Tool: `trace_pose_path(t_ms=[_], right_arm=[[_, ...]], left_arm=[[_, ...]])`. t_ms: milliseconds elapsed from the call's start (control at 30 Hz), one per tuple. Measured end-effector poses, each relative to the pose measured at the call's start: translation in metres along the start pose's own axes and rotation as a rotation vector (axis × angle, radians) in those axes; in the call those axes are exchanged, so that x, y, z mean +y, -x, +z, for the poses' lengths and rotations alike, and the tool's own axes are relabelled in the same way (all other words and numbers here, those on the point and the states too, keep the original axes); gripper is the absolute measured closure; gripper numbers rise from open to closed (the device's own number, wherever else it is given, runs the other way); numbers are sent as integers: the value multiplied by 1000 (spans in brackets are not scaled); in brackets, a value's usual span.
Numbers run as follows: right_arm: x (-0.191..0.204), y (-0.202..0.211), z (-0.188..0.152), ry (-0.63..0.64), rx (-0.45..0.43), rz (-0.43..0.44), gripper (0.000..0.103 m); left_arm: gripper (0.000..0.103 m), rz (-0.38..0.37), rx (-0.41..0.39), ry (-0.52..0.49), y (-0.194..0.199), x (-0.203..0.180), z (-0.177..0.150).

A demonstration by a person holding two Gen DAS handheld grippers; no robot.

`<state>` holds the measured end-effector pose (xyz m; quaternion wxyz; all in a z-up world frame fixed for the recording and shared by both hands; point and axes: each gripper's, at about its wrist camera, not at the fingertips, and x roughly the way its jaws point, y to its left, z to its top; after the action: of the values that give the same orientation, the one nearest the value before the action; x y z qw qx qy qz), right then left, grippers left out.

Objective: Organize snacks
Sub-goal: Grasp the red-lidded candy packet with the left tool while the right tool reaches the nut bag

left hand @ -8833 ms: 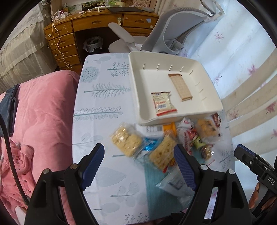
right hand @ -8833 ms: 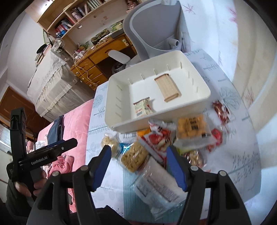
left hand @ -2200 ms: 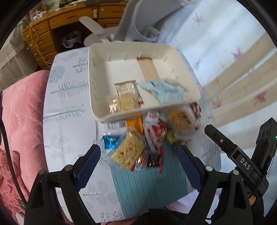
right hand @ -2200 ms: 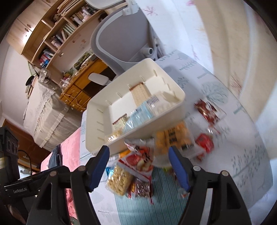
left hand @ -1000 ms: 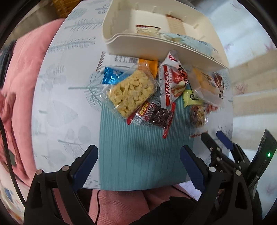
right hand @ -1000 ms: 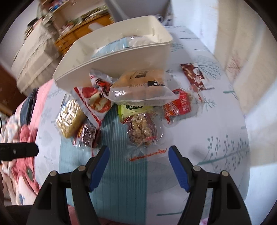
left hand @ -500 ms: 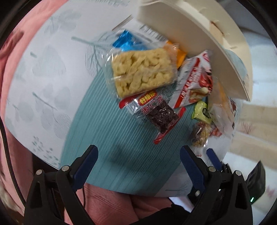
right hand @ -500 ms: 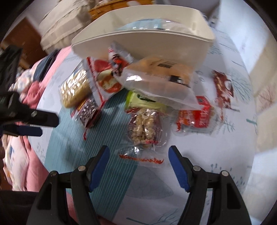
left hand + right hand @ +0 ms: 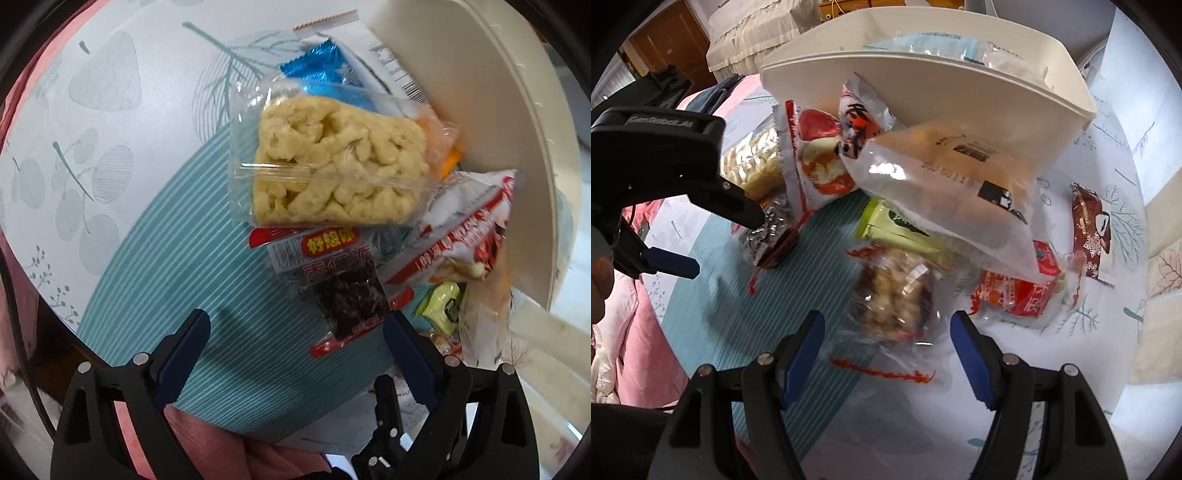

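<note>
Snacks lie under both wide-open, empty claws: left claw, right claw

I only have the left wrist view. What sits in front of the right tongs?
Observer: A clear nut snack packet lies just ahead of the open right tongs, not gripped.
Operator: Anything further right on the table?
Observer: A dark red packet lies alone on the cloth, right of the pile.
Operator: Anything in the tray?
Observer: A light blue packet shows over the tray rim.
</note>
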<state>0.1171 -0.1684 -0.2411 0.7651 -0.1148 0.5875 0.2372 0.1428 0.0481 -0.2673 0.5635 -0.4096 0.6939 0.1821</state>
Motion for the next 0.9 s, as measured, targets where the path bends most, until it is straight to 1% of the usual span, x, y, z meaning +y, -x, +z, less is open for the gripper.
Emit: trace_pose_path(t_ms=[167,300,367,533,600,633,667,700,767,833,900], right_arm=[[-5,-5,3,9,7,11,35],[-10,-6,0,16,2,25,35],[-13,-8,0,14,2,32,36],[-16,-7,-6,27,-3,39,38],[-15,-5,-8,25,-2,41,39],[-16,-6,-7,23,-1,43,39],[-17,-6,-8,23,1,47,40],[-19,-6,-8,22,3,50,40],[-23,-6,-9,24,8,55,41],[-23,-6,-10,34,16,59,42],[-24,-6,-11,37,24,64,42]], left_arm=[[11,14,-9,22,-9,-12,5],[19,33,-28,28,-14,-27,7],[25,45,-22,33,-18,-35,8],[28,90,-38,40,-23,-54,7],[36,112,-38,45,-23,-59,7],[42,126,-36,46,-25,-60,6],[46,129,-29,43,-25,-62,6],[47,118,-17,43,-26,-63,7],[54,85,8,58,-26,-65,7],[59,60,31,68,-27,-63,6],[60,55,33,62,-27,-67,5]])
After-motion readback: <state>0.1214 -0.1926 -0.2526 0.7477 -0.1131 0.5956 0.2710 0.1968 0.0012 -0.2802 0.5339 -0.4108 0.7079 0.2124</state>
